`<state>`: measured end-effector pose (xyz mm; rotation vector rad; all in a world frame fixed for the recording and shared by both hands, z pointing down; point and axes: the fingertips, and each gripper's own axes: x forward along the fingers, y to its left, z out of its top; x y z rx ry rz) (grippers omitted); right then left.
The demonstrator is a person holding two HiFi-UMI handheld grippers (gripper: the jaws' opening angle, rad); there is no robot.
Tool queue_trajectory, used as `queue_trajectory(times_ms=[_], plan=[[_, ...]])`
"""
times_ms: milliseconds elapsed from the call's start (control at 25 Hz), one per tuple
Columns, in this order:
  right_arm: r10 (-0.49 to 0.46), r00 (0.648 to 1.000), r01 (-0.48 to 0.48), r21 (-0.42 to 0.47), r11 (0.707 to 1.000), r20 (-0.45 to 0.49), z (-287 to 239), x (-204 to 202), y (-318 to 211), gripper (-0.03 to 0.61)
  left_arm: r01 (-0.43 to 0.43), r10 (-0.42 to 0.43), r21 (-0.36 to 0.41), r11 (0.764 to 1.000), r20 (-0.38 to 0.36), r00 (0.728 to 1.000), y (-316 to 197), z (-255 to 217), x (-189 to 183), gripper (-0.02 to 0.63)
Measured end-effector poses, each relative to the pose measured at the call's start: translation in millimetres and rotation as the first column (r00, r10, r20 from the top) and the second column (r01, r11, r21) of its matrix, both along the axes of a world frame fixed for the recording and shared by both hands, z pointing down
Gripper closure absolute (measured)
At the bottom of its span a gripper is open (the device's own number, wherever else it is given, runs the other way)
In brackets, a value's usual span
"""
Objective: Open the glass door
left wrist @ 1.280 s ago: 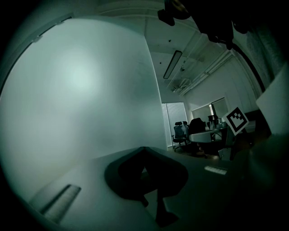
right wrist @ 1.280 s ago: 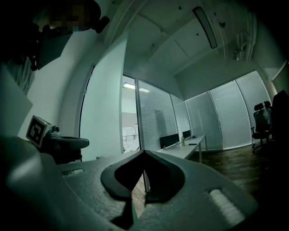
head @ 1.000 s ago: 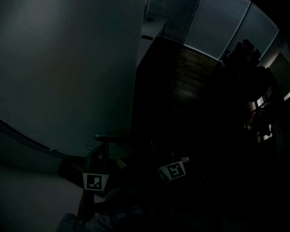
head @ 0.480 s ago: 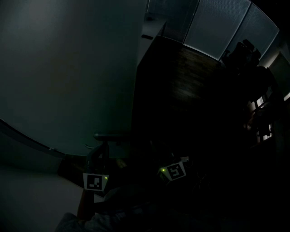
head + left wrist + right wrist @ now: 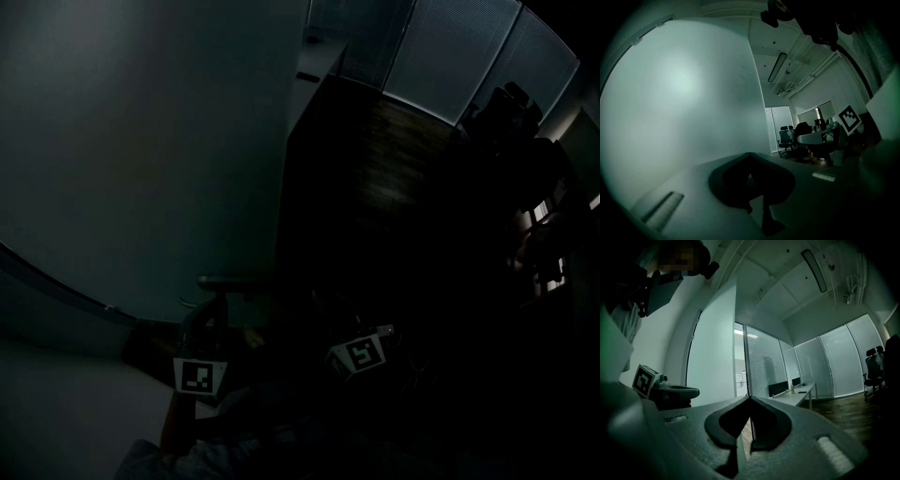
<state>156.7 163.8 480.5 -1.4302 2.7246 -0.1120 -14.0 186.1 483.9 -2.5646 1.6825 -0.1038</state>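
Observation:
The frosted glass door fills the left of the dark head view, and its free edge runs down the middle. My left gripper is held level close to the pane, with its marker cube below it. In the left gripper view the left gripper is shut on nothing, with the glass door just to its left. In the right gripper view the right gripper is also shut and empty, and points past the door's edge. Its marker cube shows in the head view, but its jaws are lost in the dark there.
Beyond the door lies a dim office with a wood floor. There are blinds on glass partitions, a long desk and office chairs. A person's sleeve is at the bottom of the head view.
Neither gripper nor the door has moved. Small green lights on both marker cubes were lit half a second ago and are off now.

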Motion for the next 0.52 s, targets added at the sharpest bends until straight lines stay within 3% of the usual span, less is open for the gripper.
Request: queue_trajectory(times_ms=[520], plan=[[0.000,1.000,0.000,0.001,1.000,-0.004,-0.5,-1.3,-1.1,0.577,-0.002,0.002,0.002,1.000,-0.013,1.000,-0.7,-0.4,0.2,0.611]])
